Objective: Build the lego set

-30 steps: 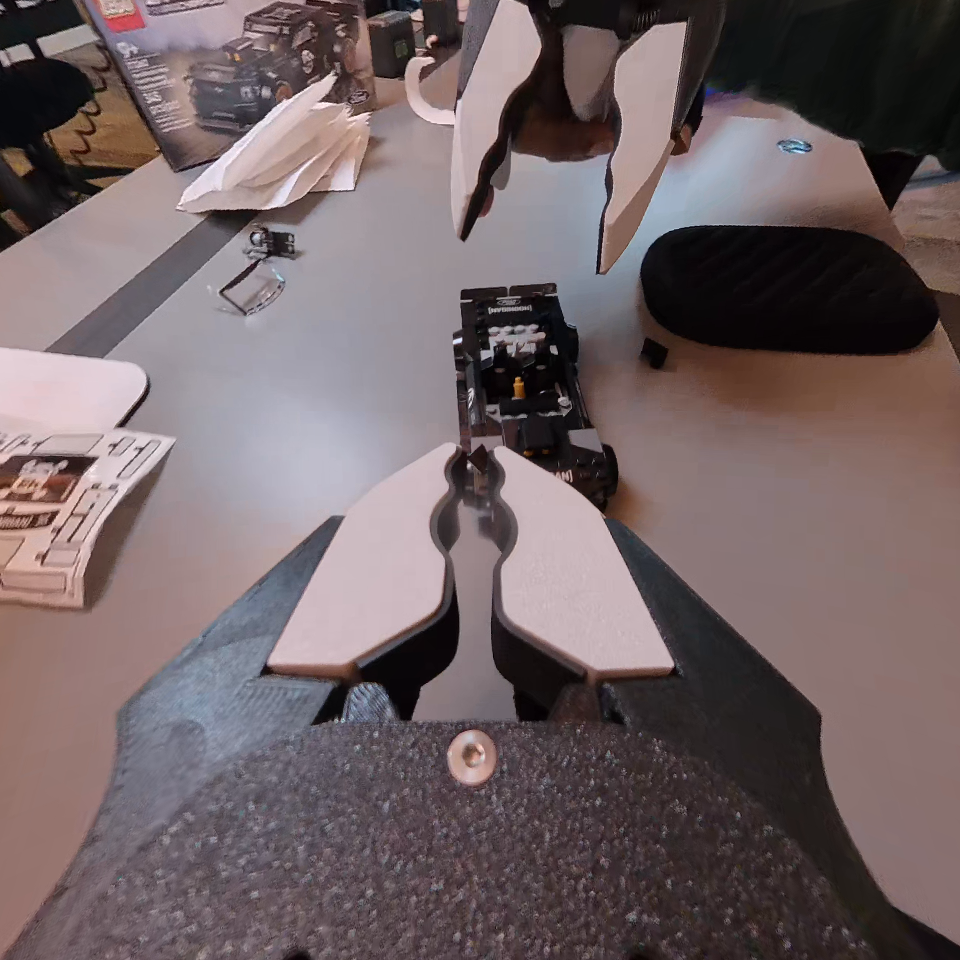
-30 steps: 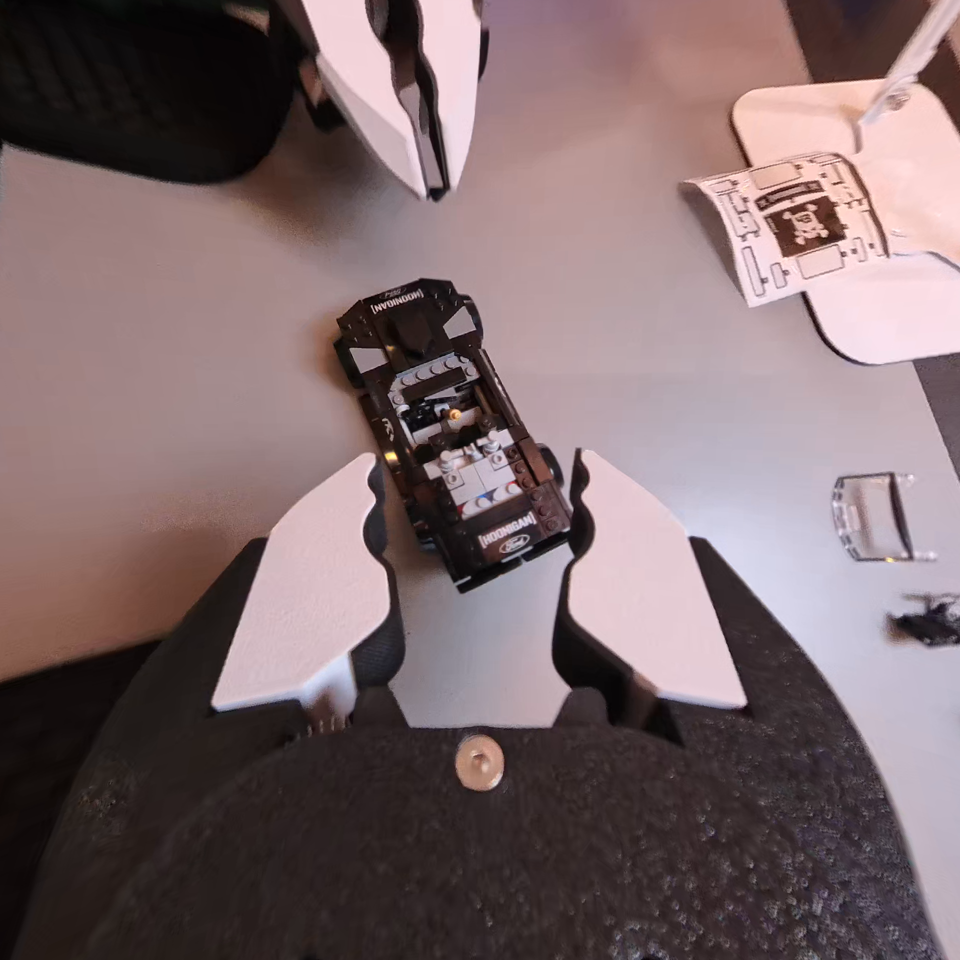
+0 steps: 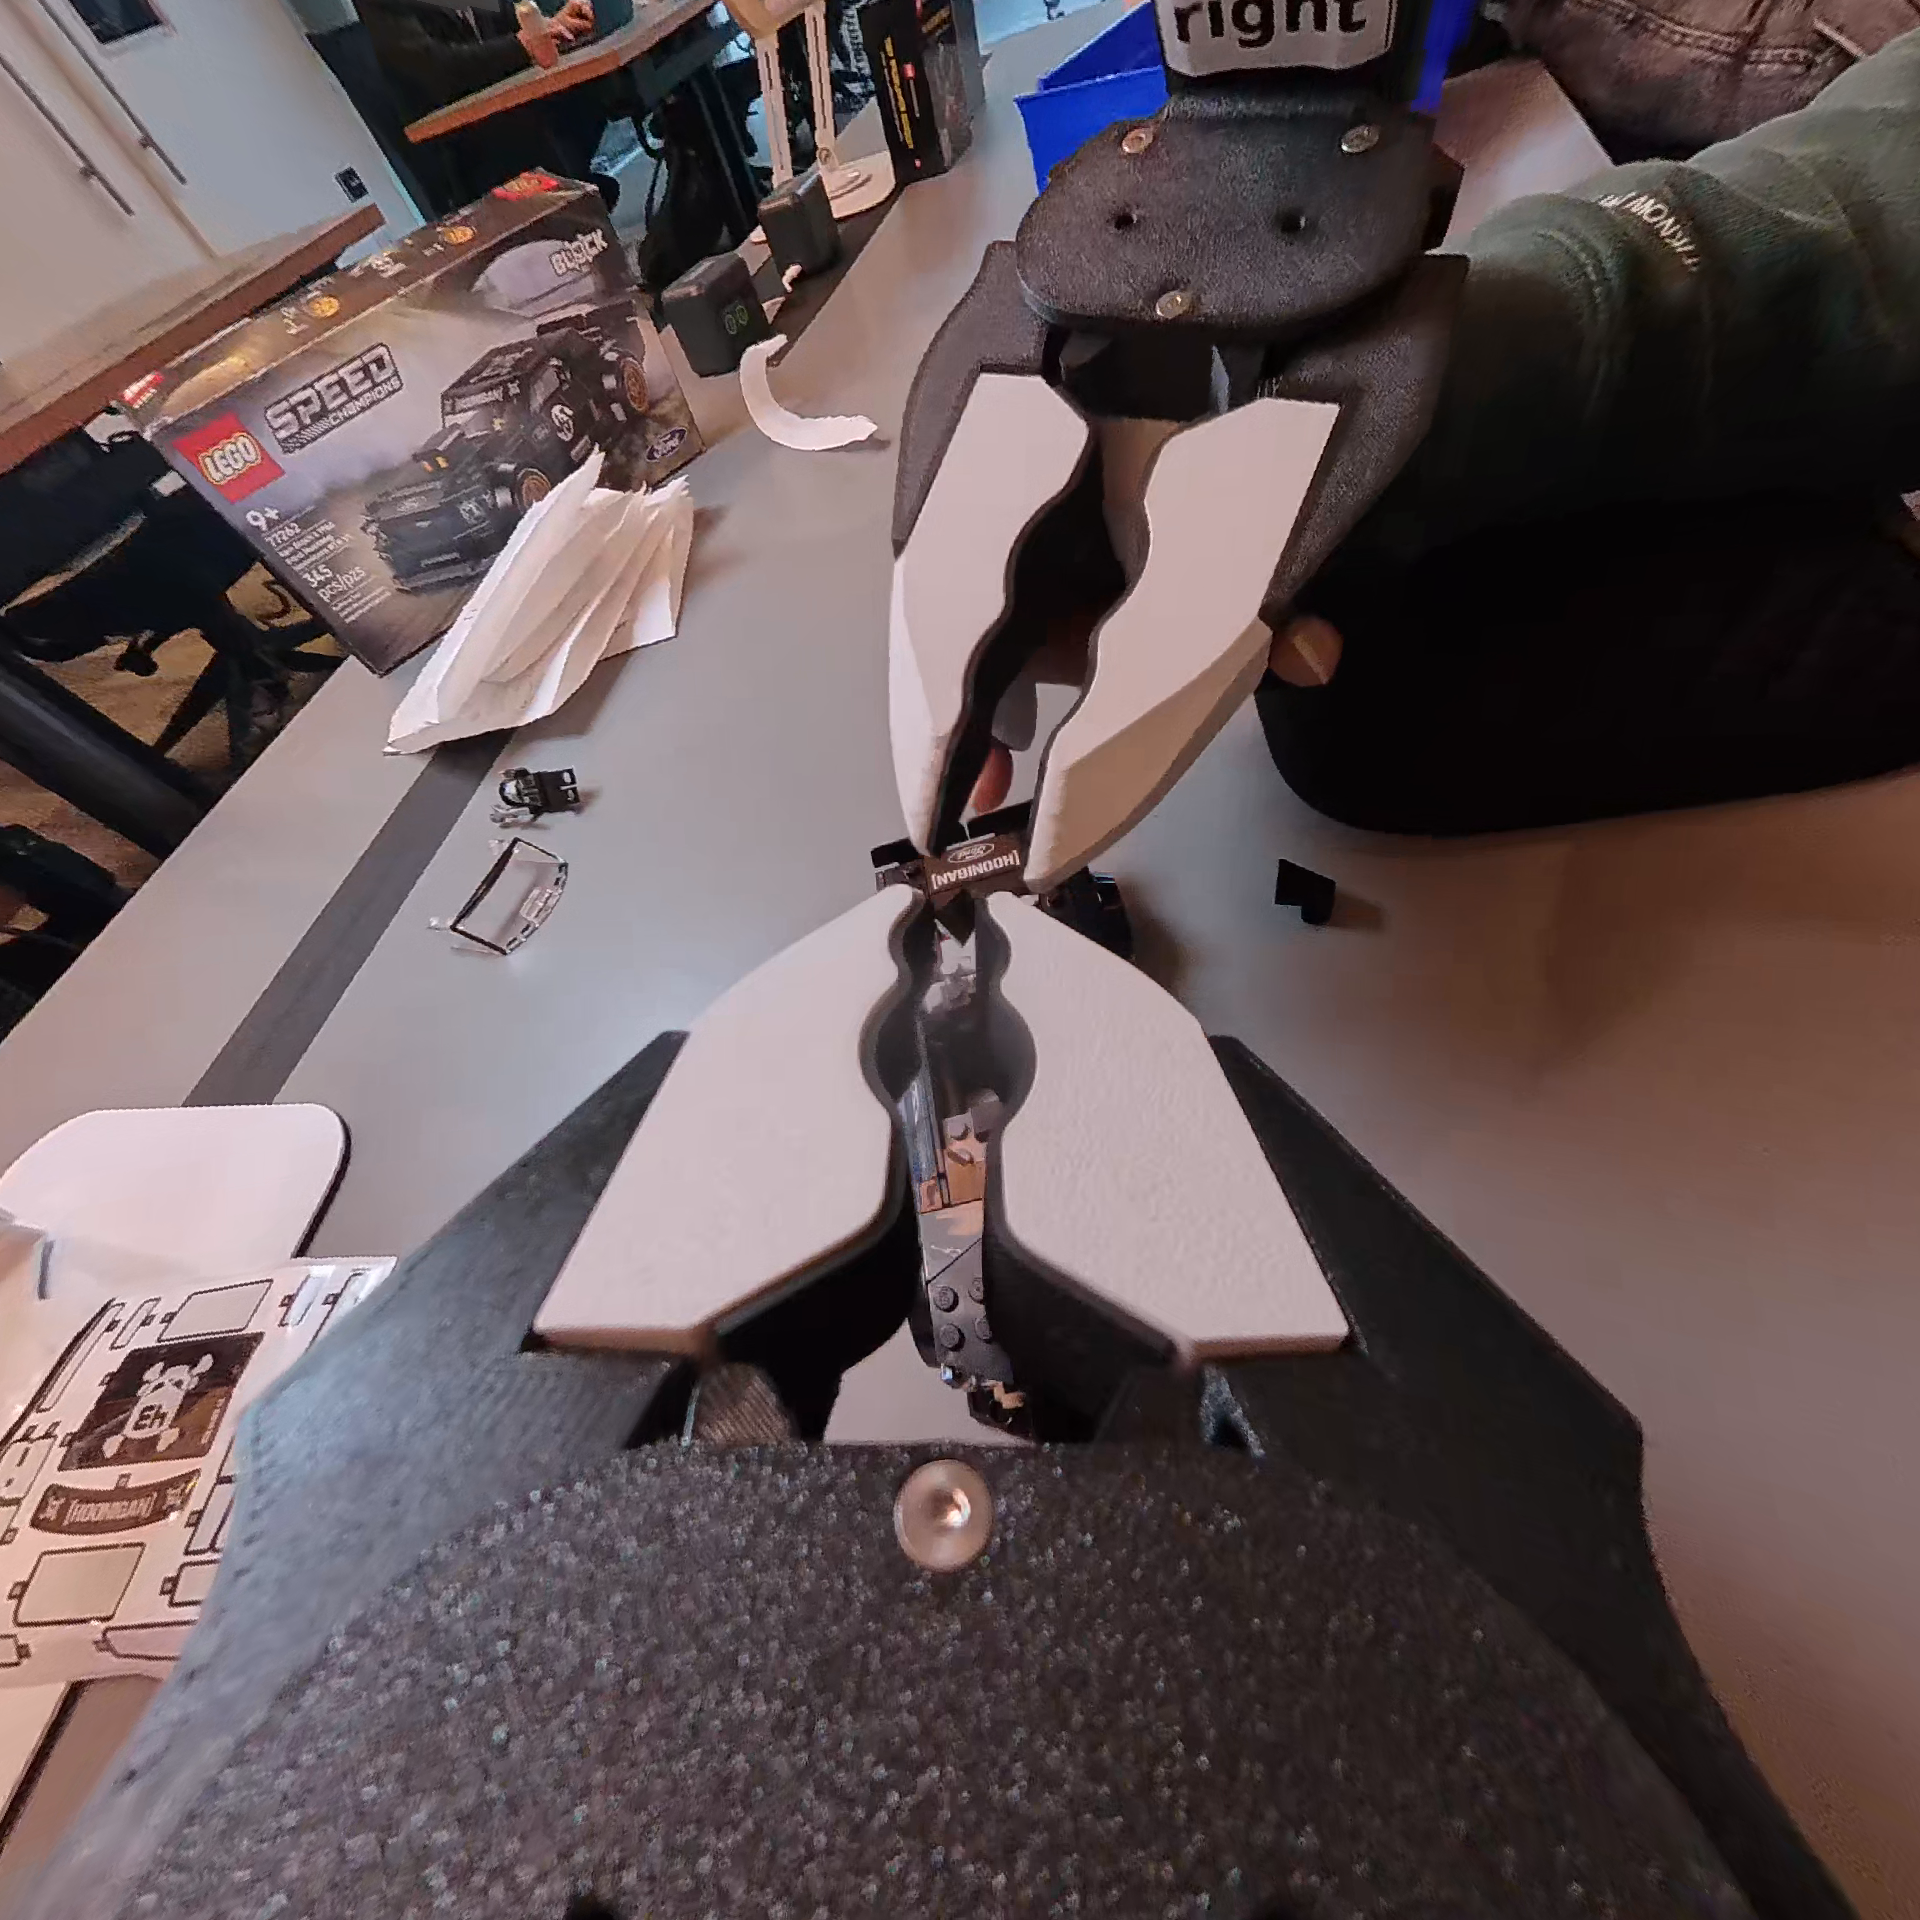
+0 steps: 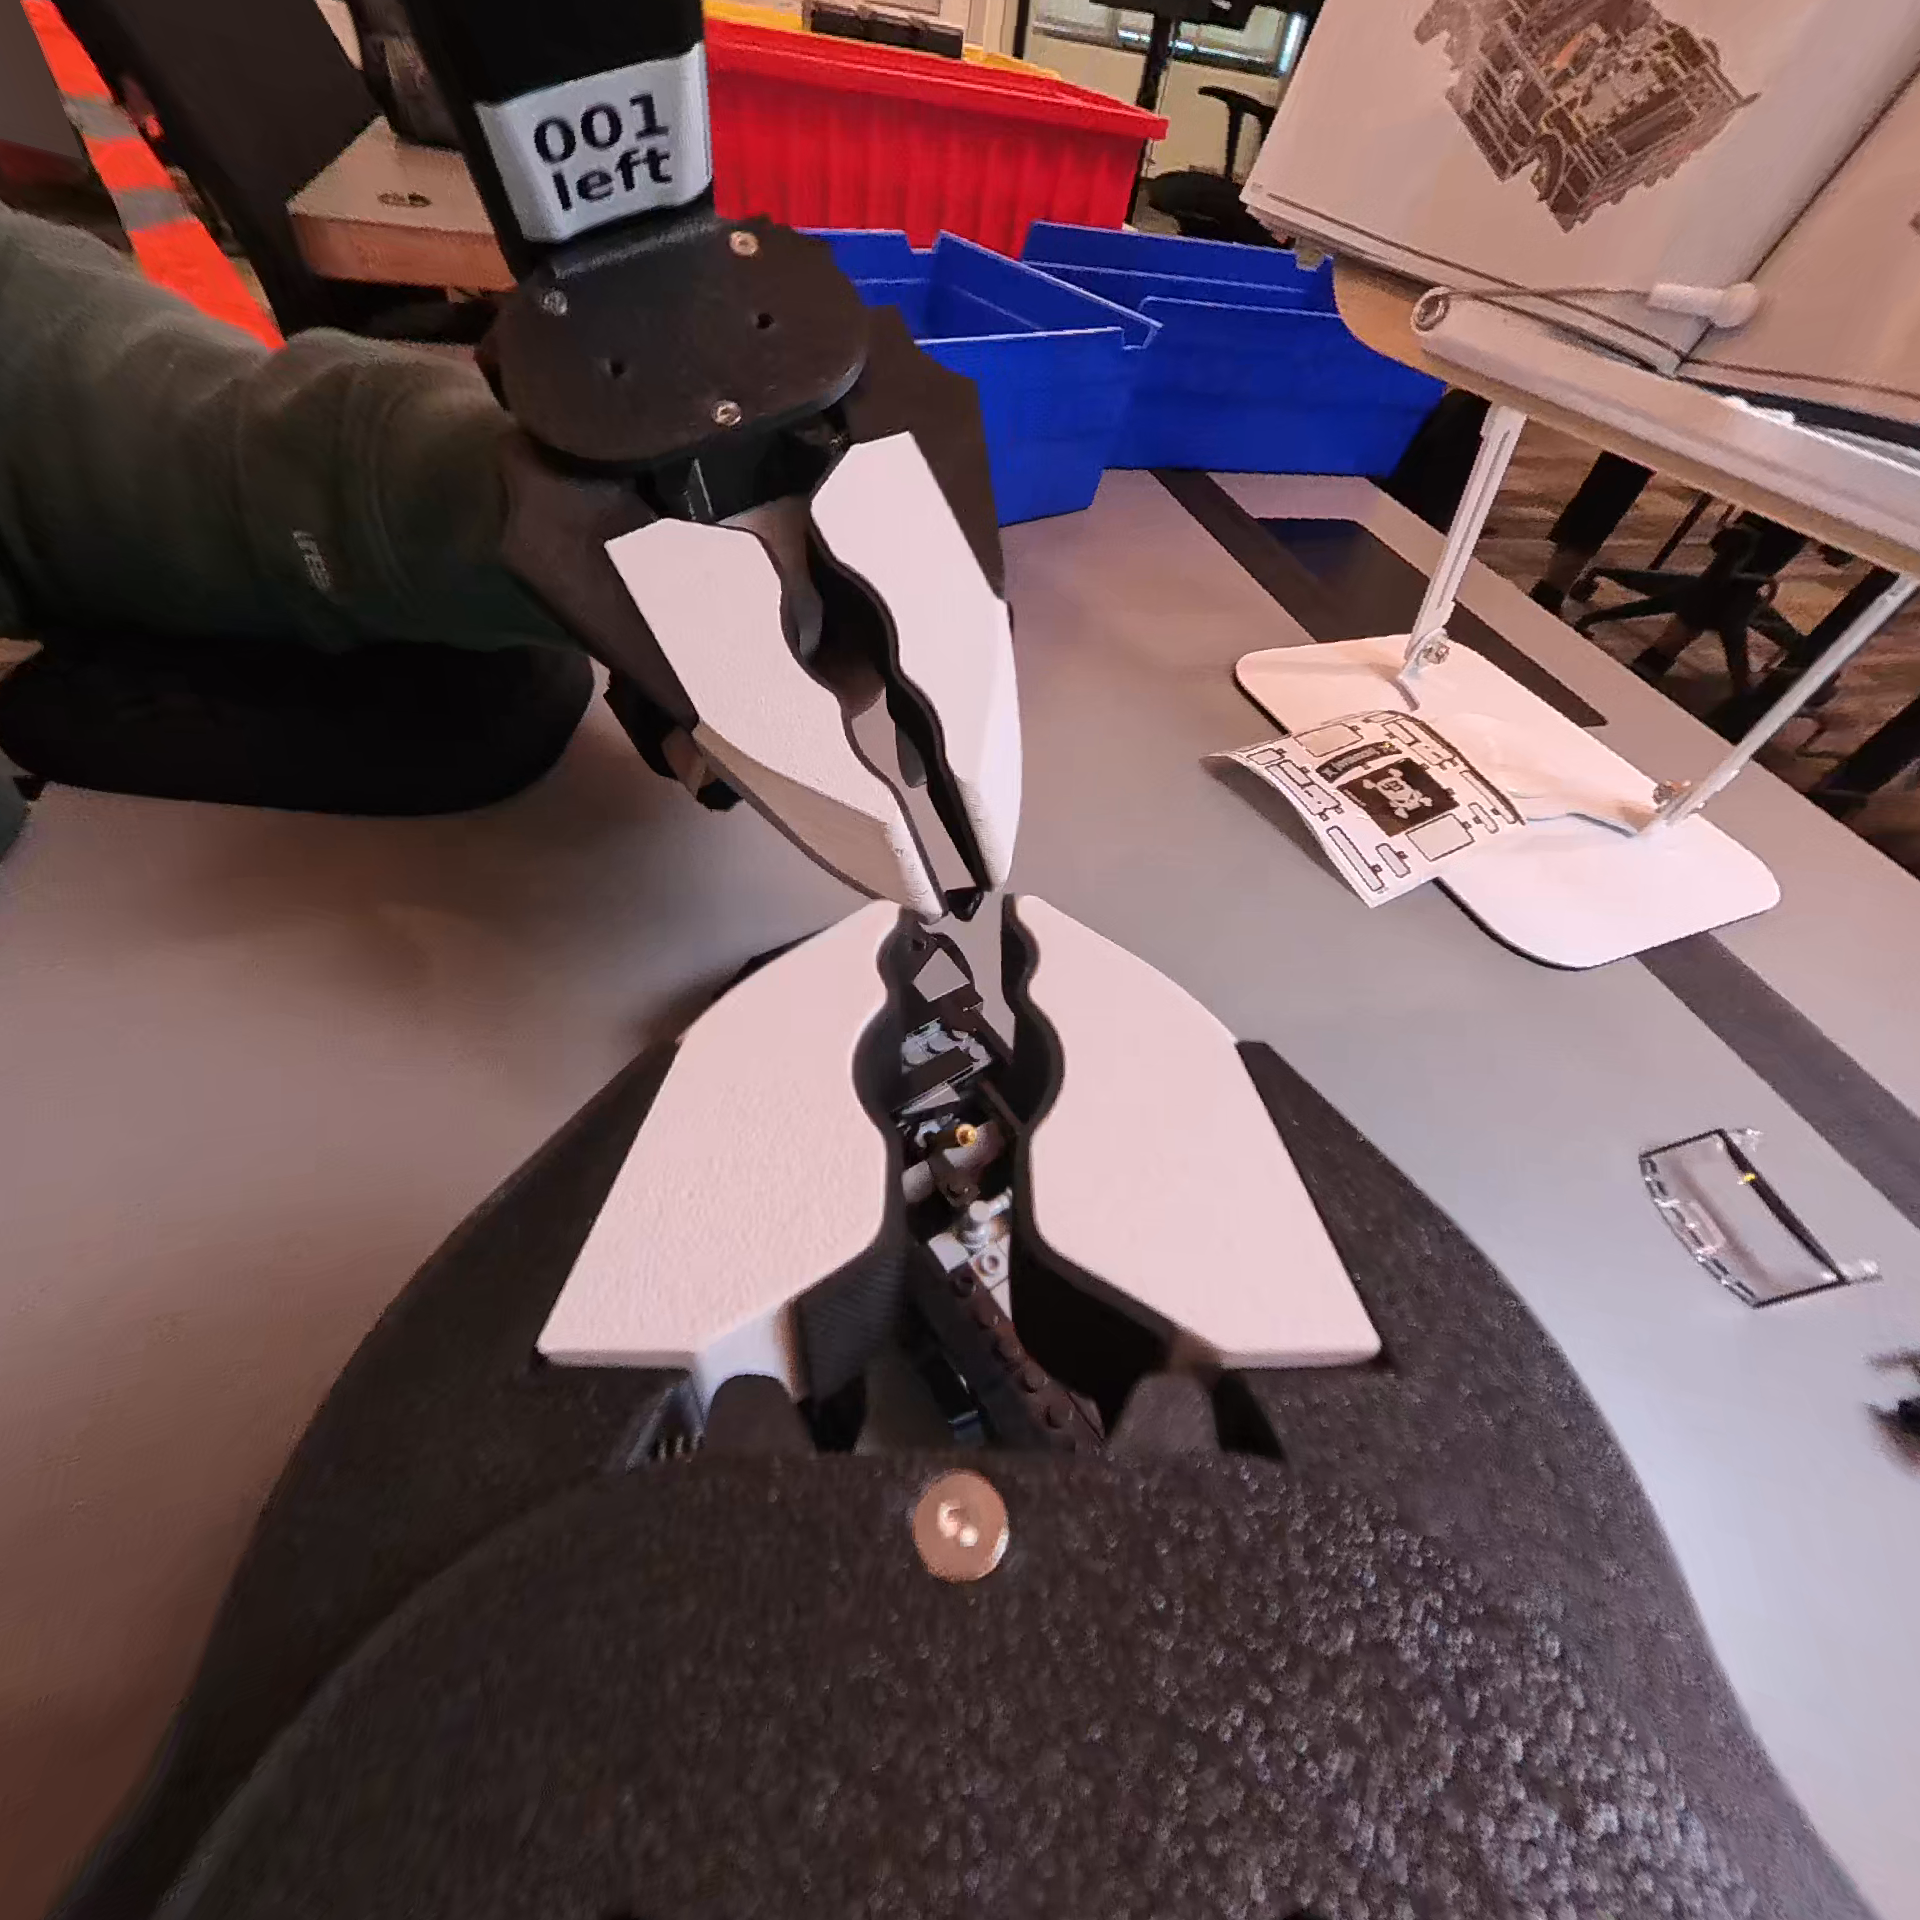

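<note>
Now the black toy car (image 3: 971, 878) is lifted off the grey table (image 3: 1558, 1143), held between the two grippers that meet nose to nose in the middle of the scene. In the right wrist view the right gripper (image 4: 951, 925) is clenched on the car's sides, and the car body (image 4: 951, 1143) runs lengthwise between its white fingers (image 4: 748, 1143) toward the camera, with grey studs and a small gold part showing in the gap. The left gripper (image 3: 951, 914) is nearly closed, pinching a small black piece (image 4: 964, 902) at its tips, right at the far end of the car. In the left wrist view the right gripper's tips (image 3: 982, 842) grip the car's end plate, and part of the car shows through the gap below the left gripper's fingers (image 3: 769, 1122). A sleeved arm (image 3: 1662, 364) reaches in behind the right gripper. Far left on the table stand the set's box (image 3: 416, 436) and a fan of white paper bags (image 3: 561, 613); nearer lie a clear windscreen piece (image 3: 514, 894) and a small black assembly (image 3: 540, 792). A sticker sheet (image 3: 125, 1455) lies near left, on the white base of a stand (image 4: 1507, 810) that holds the instruction booklet (image 4: 1558, 156). A loose black brick (image 3: 1304, 889) lies to the right, and blue bins (image 4: 1143, 364) sit at the far edge.
</note>
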A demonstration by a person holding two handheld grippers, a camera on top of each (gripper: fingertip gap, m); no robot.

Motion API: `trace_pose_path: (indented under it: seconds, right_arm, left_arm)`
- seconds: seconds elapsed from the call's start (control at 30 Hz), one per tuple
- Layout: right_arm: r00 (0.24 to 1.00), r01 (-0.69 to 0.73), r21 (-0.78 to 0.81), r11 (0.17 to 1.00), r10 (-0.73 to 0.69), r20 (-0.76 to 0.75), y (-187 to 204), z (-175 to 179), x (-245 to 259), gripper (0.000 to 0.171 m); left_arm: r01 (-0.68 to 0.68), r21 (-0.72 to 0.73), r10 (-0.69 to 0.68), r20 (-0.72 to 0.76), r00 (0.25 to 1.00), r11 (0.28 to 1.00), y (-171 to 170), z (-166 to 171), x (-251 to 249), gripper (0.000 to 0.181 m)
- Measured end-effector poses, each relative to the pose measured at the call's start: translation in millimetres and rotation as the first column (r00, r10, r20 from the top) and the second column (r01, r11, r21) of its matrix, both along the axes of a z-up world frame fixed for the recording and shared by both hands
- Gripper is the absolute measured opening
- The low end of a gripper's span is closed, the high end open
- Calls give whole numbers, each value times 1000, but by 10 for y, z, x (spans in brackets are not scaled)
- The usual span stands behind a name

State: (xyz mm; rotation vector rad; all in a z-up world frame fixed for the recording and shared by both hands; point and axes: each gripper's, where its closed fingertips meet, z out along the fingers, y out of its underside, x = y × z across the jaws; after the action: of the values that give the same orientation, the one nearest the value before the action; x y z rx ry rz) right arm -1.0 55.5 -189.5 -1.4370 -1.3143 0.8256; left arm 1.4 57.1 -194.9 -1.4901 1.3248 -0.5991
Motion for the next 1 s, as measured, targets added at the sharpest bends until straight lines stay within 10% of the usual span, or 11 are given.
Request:
trace_pose_path:
  seconds: [0.63,1.0]
  right_arm:
    - [993,97,-21,995,-95,70,243,-129,213,18]
    - [936,-28,-201,979,96,339,372,-755,637,70]
  left_arm:
    - [-75,-22,75,1,997,997,124,-119,-38,8]
    - [-167,-178,142,-147,979,970,316,-395,51,8]
